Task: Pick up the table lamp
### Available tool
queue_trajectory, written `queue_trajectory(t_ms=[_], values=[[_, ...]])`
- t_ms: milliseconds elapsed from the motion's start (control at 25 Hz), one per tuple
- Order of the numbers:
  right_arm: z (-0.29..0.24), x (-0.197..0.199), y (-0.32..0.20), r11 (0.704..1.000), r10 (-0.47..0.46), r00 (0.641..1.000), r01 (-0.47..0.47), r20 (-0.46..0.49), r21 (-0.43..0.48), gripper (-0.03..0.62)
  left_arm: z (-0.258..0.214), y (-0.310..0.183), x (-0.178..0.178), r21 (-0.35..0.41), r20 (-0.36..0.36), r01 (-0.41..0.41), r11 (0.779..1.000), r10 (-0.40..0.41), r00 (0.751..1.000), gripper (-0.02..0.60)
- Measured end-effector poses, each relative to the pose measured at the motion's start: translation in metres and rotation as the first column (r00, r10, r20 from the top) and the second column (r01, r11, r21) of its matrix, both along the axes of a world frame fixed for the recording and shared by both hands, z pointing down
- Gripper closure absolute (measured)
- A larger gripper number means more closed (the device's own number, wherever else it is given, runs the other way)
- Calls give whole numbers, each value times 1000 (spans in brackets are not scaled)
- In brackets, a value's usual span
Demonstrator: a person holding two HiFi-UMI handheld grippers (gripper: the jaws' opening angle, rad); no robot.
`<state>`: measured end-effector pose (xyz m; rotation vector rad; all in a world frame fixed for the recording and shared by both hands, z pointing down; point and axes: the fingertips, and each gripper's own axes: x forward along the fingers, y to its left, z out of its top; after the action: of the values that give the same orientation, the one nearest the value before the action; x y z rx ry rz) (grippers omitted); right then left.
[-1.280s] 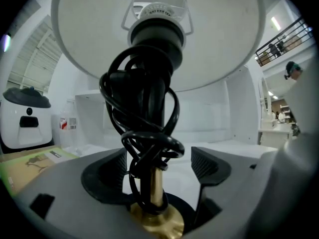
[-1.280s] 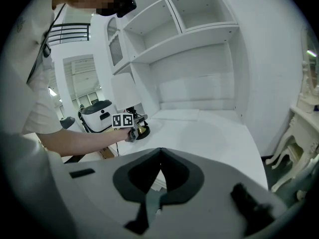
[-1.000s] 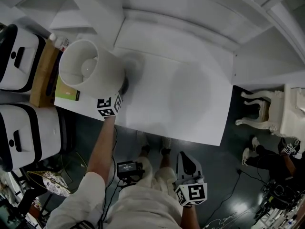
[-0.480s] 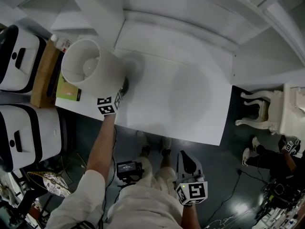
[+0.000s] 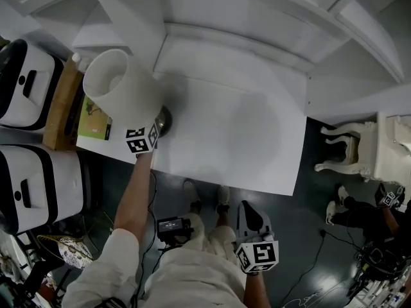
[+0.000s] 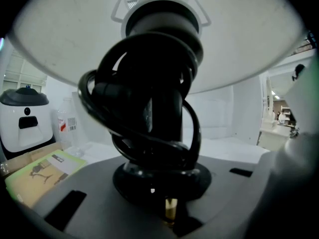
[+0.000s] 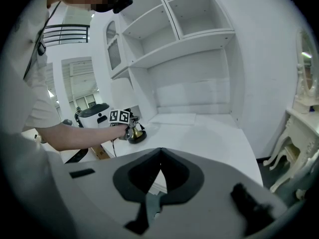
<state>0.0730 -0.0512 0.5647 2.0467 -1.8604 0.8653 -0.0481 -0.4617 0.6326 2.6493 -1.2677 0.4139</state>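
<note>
One table lamp (image 5: 122,85): white drum shade, black stem wound with loops of black cord, round black foot with a brass fitting low down. Stands at the front left corner of one flat white tabletop (image 5: 237,130), foot just inside the front edge and near the left edge. Cannot tell whether resting on the top or just off it.

Two grippers. Left gripper (image 6: 170,205): sits under the shade on the front-edge side and pinches the brass fitting at the lamp's foot, marker cube just beside the shade's lower rim. Right gripper (image 7: 160,163): hangs low in front of the table, well apart from the lamp, over the dark floor (image 5: 308,236) by the person's legs. Jaws pressed together there, nothing between.

Tight quarters to the lamp's left:
- one brown cardboard box (image 5: 61,104) just beside the table's left edge
- one green-and-yellow booklet (image 5: 96,119) at that edge, partly behind the shade in the head view
- one clear plastic bottle (image 5: 78,58) with a red label further back
- two white-and-black appliances (image 5: 26,82) beyond the box

Right of the lamp and behind it, broad bare tabletop as far as the right edge. Over the back edge, white shelving (image 5: 257,18). Past the right edge, well apart, one white carved-leg piece of furniture (image 5: 366,149).
</note>
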Motion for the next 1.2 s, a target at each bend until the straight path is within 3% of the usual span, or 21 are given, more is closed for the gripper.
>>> queue_trajectory(t_ms=[600, 760, 1200], values=[[-42, 15, -10, 989, -60, 998, 62, -20, 132, 582, -78, 57, -3, -76, -86, -17, 997, 11, 996, 540], [-59, 20, -13, 977, -107, 994, 112, -37, 179, 582, -109, 80, -2, -78, -127, 2, 997, -12, 992, 540], [-97, 43, -1, 930, -223, 971, 239, -87, 280, 582, -174, 180, 12, -88, -234, -53, 995, 31, 972, 548]])
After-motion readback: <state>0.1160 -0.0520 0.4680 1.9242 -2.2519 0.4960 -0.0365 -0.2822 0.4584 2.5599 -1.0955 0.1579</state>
